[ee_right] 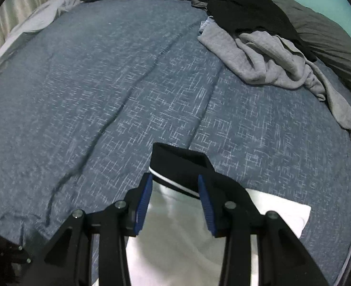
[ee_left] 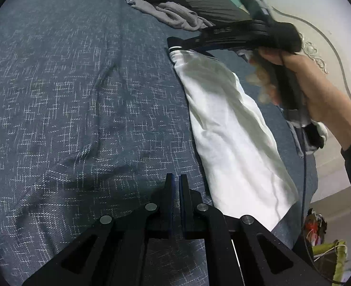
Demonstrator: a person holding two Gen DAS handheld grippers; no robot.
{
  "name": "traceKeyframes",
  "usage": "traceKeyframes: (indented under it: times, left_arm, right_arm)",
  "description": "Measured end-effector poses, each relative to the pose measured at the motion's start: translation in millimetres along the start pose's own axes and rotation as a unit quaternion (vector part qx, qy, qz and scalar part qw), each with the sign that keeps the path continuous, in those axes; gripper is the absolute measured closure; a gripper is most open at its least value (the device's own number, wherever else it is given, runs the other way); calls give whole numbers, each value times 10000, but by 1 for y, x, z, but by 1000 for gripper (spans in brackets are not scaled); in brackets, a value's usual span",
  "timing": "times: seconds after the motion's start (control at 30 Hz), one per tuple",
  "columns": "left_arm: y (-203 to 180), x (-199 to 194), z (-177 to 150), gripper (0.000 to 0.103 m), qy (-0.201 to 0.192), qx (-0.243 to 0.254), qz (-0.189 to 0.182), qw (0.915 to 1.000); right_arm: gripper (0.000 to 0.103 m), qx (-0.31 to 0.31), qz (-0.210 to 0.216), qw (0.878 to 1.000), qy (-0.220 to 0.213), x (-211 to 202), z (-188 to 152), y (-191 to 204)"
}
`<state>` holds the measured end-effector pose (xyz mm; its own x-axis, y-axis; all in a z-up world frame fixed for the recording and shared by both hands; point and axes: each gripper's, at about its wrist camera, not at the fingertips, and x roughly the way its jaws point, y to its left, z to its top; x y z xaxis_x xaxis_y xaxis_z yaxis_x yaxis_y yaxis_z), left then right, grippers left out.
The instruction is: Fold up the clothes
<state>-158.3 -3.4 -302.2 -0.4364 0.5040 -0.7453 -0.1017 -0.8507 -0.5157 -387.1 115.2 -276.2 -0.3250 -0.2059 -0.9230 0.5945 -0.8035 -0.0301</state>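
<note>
Two grippers worked over a bed covered in a blue-grey crosshatched blanket [ee_left: 68, 95]. In the left wrist view, the left gripper [ee_left: 176, 183] sat at the lower centre of the frame, tilted down toward the blanket, its jaws pressed together with nothing between them. At the upper right of that frame a bare hand [ee_left: 301, 81] gripped the handle of the right gripper, which angled down over the dark-cuffed end of a white garment [ee_left: 227, 128]. That garment lay as a long strip running from the upper centre to the lower right.

In the right wrist view, the right gripper [ee_right: 174, 200] was spread, its blue pads [ee_right: 143, 205] on either side of the garment's black cuff [ee_right: 177, 164] without pressing it. A crumpled grey garment [ee_right: 266, 57] and black clothing [ee_right: 244, 7] lay at the upper right, well apart from it.
</note>
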Motion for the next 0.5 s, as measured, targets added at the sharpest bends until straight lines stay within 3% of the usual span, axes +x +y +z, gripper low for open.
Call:
traceKeyframes:
  times: [0.1,0.17,0.37,0.5]
  left_arm:
    - [-1,0,0,99,11,33,14,10000]
    - [0,0,0,99,11,13,18,10000]
    - [2,-1,-1,99,22,-40,-19,10000]
    - [1,-2,-1,99,13,-46,-50,10000]
  right_arm:
    - [70,-71,-75,9999,68,8,4,2]
    - [97,-97,-59,9999,8,8,7,2]
    - [103,96,37,9991,-410,-7,21,-11]
    - [103,-51,330,9988,-355,-8,32,-6]
